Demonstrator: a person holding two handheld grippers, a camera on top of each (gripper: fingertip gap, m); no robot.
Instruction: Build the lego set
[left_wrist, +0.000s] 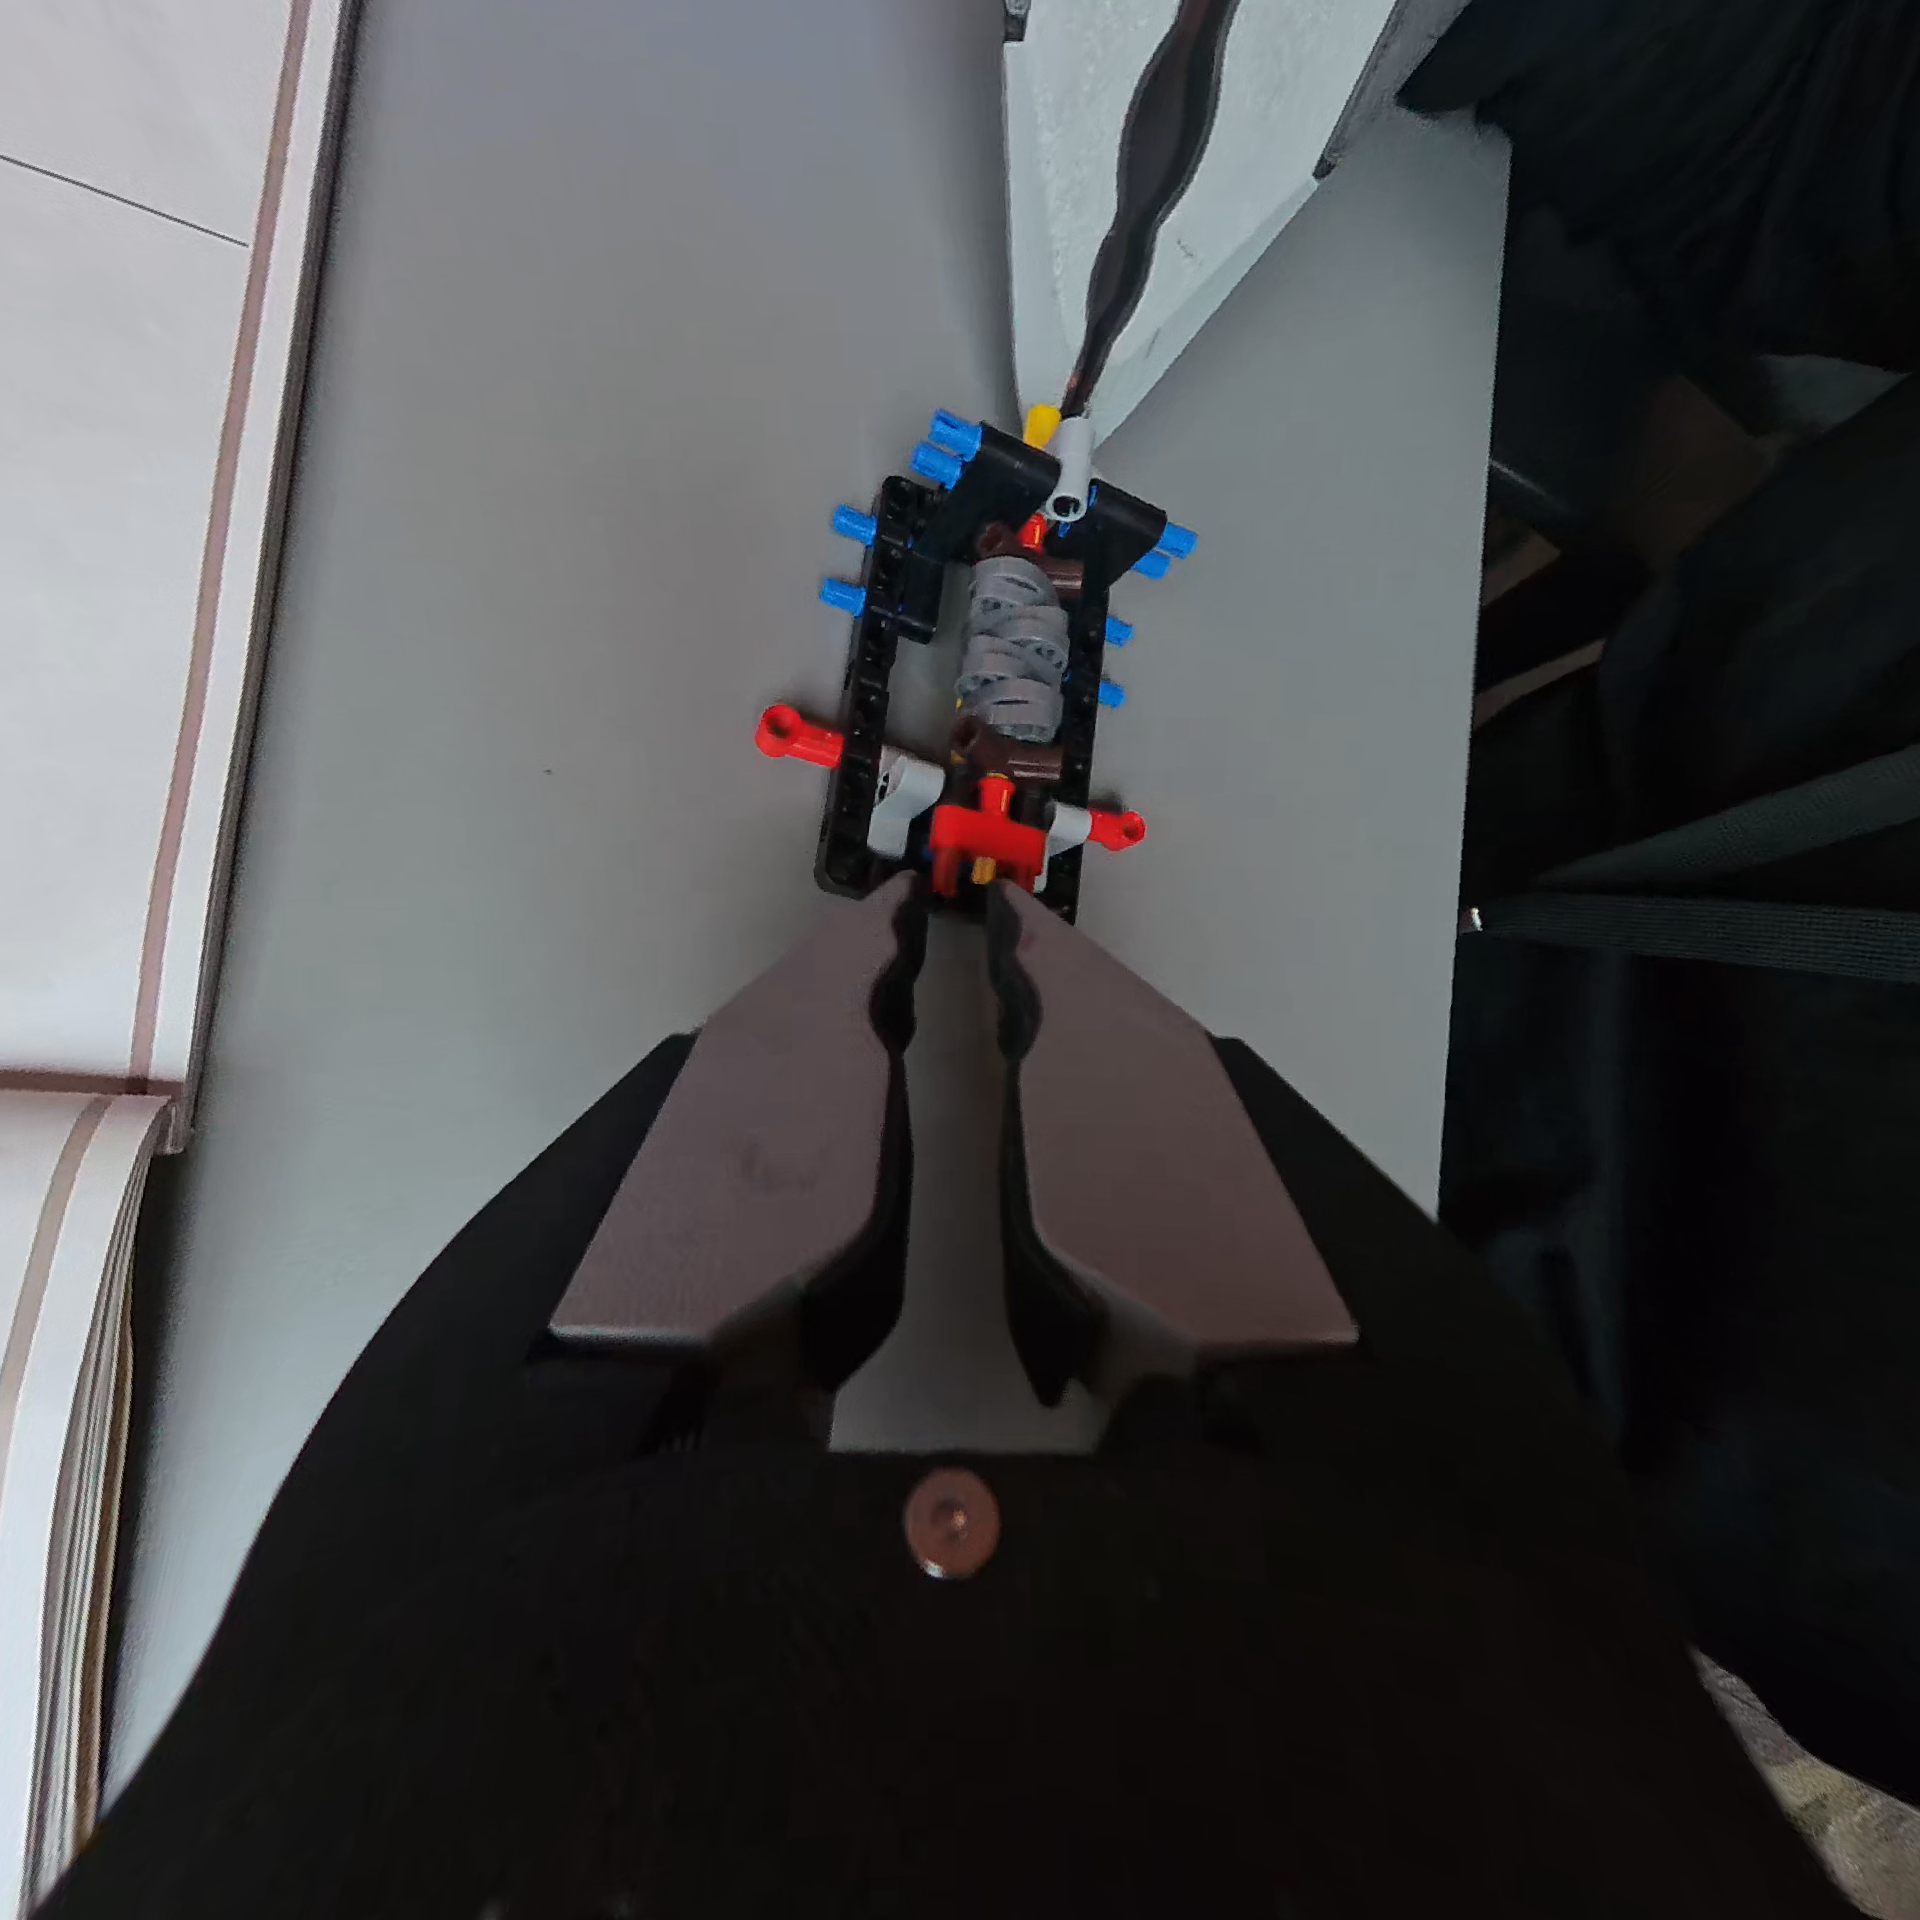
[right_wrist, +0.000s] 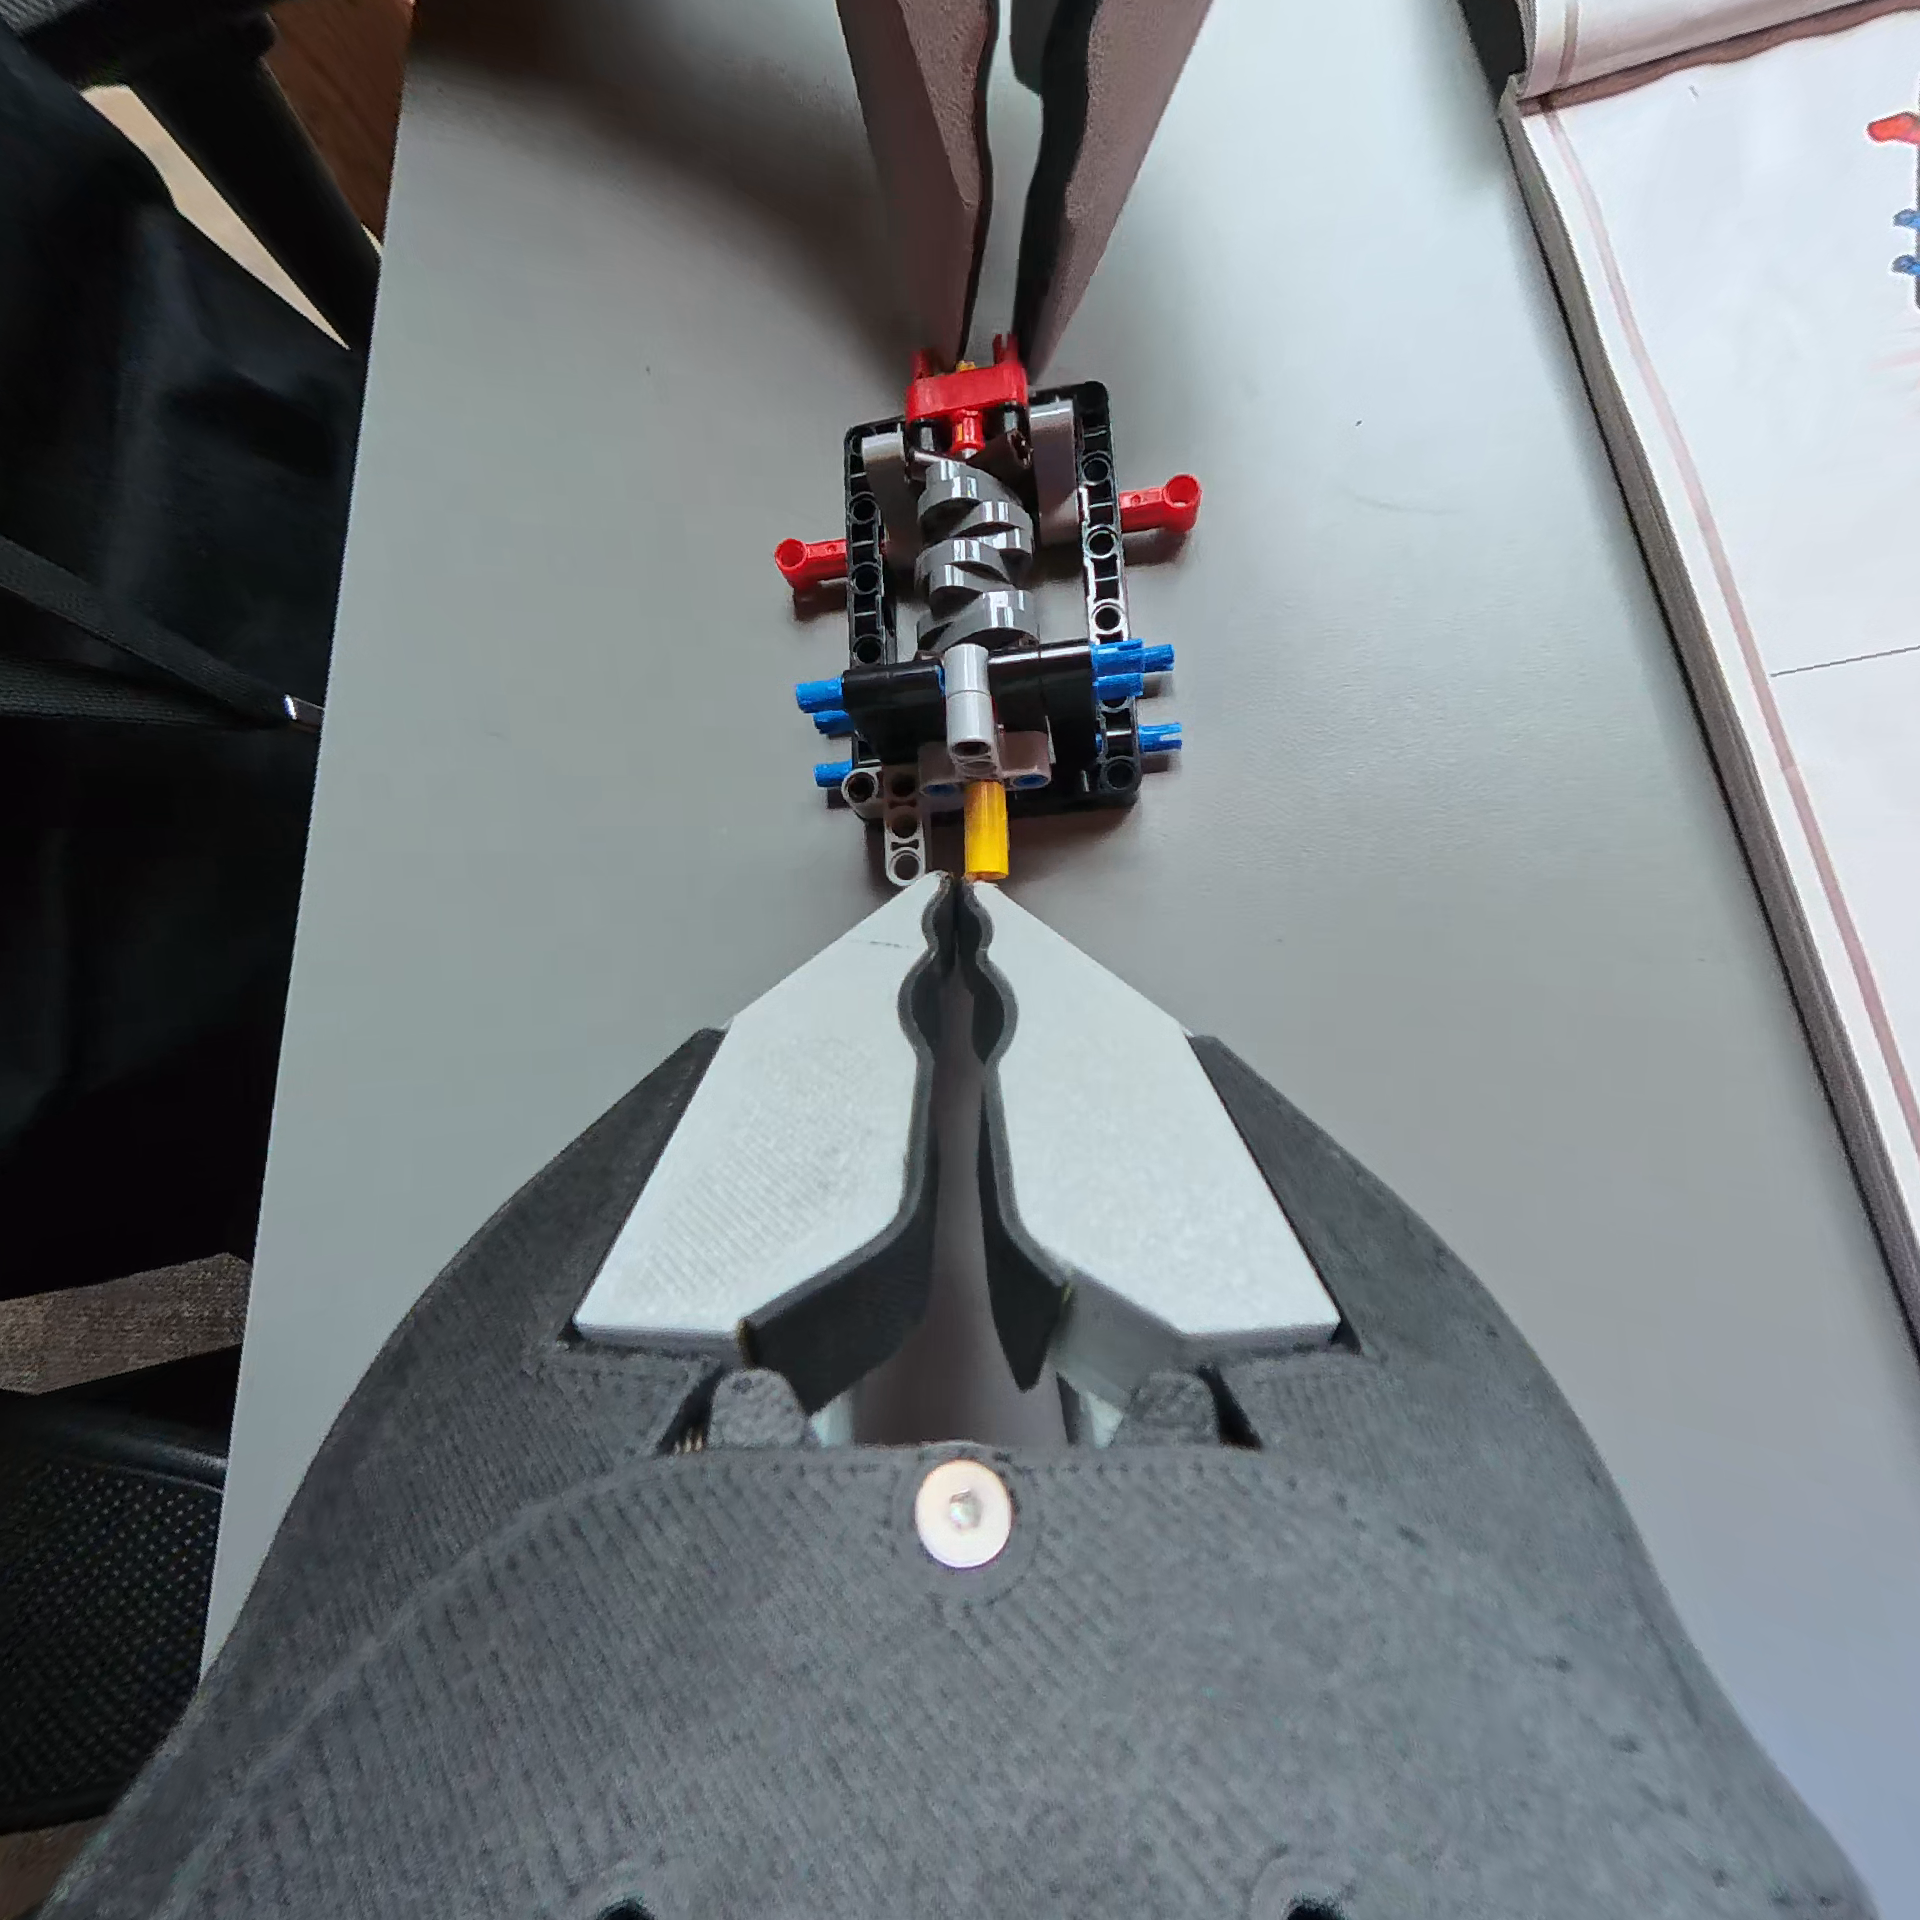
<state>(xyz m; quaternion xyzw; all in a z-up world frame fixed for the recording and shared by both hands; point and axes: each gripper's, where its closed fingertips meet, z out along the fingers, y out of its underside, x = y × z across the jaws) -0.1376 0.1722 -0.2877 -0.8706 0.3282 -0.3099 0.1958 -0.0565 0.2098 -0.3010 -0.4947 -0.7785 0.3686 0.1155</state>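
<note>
The lego assembly lies on the grey table. It is a black rectangular frame with a grey spiral in the middle, blue pins on its sides, red pins and a red connector. My left gripper is closed on the frame's end by the red connector; it enters the right wrist view from the top. My right gripper is shut, fingertips together, right at the end of the yellow axle that sticks out of the assembly. It also shows at the far end in the left wrist view.
An open instruction booklet lies along one long side of the table. The other table edge borders a black chair and dark bag with straps, also seen in the left wrist view. The gap from one gripper's tips to the other's is roughly 10 centimeters.
</note>
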